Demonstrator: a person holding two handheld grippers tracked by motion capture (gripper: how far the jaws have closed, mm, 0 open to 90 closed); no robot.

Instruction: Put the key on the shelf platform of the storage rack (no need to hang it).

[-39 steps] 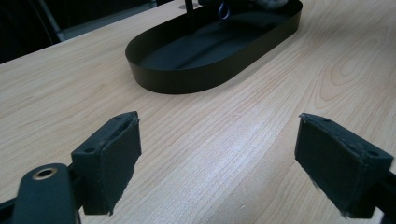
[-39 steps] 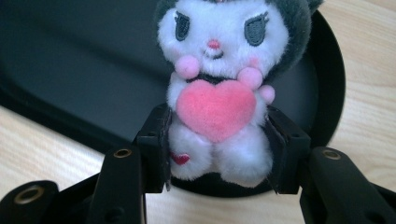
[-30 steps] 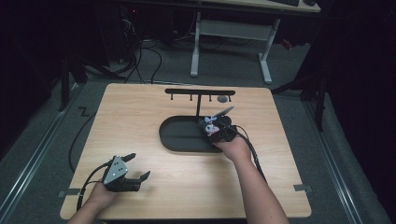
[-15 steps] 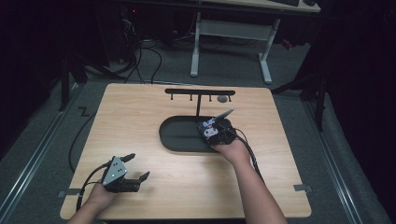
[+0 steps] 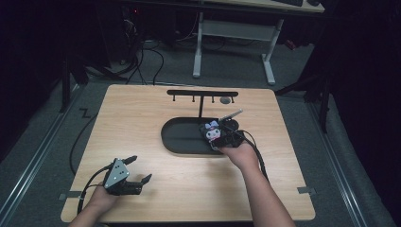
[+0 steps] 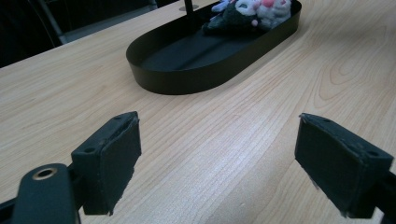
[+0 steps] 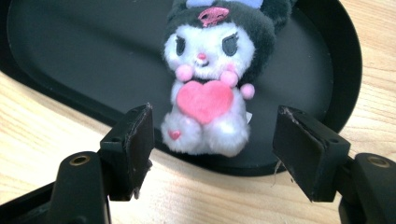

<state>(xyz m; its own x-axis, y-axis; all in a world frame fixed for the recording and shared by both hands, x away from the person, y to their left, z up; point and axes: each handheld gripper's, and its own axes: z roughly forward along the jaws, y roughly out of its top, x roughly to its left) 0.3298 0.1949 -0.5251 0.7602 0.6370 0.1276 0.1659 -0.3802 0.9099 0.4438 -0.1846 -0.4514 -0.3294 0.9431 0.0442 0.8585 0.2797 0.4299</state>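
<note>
One plush toy [image 7: 210, 84] is the whole of my work here: a small black-and-white character with a pink heart on its front, lying in the right end of the black oval tray [image 5: 182, 142], its feet close to the tray's near rim. It rests on the tray floor by its own weight, which I judge to mean the putting-down is done.

My right gripper [image 7: 212, 140] sits at that same near rim, just outside the tray. Its jaws have just been opening, and they now stand apart on either side of the toy's lower body with clear gaps at both pads [image 7: 140, 140], so nothing is clamped. I keep the jaws aimed straight at the toy so I can draw back without brushing it.

Behind the tray stands a black rack [image 5: 202, 94] with a row of small hooks on its crossbar, its post rising at the tray's far edge. A round grey thing hangs near the right end of the bar; I cannot tell what it is.

My left gripper [image 5: 127, 177] rests well away from the tray, towards the near left corner of the wooden table [image 5: 142, 113], jaws wide apart and holding nothing. It looks along the tabletop at the tray's left end, parked out of the way.
</note>
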